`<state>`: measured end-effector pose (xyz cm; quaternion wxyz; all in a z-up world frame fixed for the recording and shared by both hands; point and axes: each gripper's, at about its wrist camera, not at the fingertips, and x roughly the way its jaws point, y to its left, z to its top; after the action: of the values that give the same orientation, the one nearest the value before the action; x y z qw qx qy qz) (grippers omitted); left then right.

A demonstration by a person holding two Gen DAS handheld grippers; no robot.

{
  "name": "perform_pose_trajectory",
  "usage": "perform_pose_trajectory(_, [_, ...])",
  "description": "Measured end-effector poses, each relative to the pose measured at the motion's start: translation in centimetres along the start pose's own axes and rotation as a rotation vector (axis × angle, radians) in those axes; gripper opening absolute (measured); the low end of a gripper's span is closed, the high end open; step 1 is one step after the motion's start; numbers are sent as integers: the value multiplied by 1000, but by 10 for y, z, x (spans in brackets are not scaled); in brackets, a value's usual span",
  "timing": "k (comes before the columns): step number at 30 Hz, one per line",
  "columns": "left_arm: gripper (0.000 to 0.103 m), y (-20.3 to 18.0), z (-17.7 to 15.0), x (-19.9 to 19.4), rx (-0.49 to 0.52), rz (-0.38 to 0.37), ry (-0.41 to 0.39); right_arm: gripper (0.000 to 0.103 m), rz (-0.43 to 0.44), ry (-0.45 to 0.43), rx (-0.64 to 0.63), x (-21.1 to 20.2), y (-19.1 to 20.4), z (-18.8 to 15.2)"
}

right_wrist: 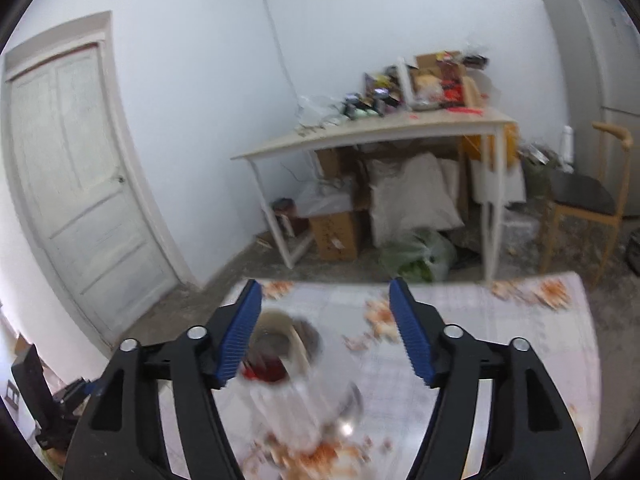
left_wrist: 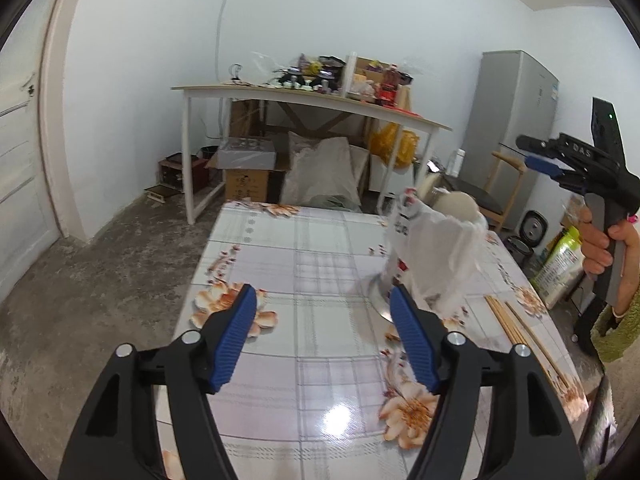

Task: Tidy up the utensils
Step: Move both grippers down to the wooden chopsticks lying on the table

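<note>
A utensil holder wrapped in white plastic (left_wrist: 436, 256) stands on a metal base on the floral tablecloth table (left_wrist: 304, 264), with a pale round object at its top. Several wooden chopsticks (left_wrist: 520, 328) lie on the table to its right. My left gripper (left_wrist: 322, 336) is open and empty, low over the table, with the holder just beyond its right finger. My right gripper (right_wrist: 324, 336) is open and empty, held above the holder (right_wrist: 288, 376), which looks blurred below it. The right gripper also shows in the left wrist view (left_wrist: 560, 164), raised at the right.
A white desk (left_wrist: 304, 100) piled with clutter stands by the far wall, with boxes and sacks under it. A grey fridge (left_wrist: 516, 120) and a wooden chair (right_wrist: 584, 200) are at the right. A white door (right_wrist: 76, 184) is at the left.
</note>
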<state>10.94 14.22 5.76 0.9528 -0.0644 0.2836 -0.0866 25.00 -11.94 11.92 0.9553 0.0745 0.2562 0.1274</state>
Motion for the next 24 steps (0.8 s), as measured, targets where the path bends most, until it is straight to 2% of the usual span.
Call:
perform_pose_trajectory(5, [76,-16,-14,10,46,-58,52,65,-141,87,42,-36,-32,-38])
perform_pose_trajectory(11, [80,-45,-33,34,91,-139,157,65,-292,249,199,-63,-81,-113])
perform_pose_trajectory(14, [82,-60,-42,42,123,-165,192,60,-312,306,279,-66,-98,-149])
perform_pose_trajectory(18, [82,-82,-52,54,169,-188,245,41,-328,396,326,-57,-112,-182])
perform_pose_trajectory(20, [83,-89,-57,58,184,-190,262,35,-285,429,356,-50,-112,-194])
perform_pose_trajectory(22, [83,-96,-62,61,197,-189,276,33,-274,430,338,-49,-106,-199])
perform_pose_trajectory(24, [83,-101,-65,64,198,-190,290,29,-308,432,302,-45,-100,-201])
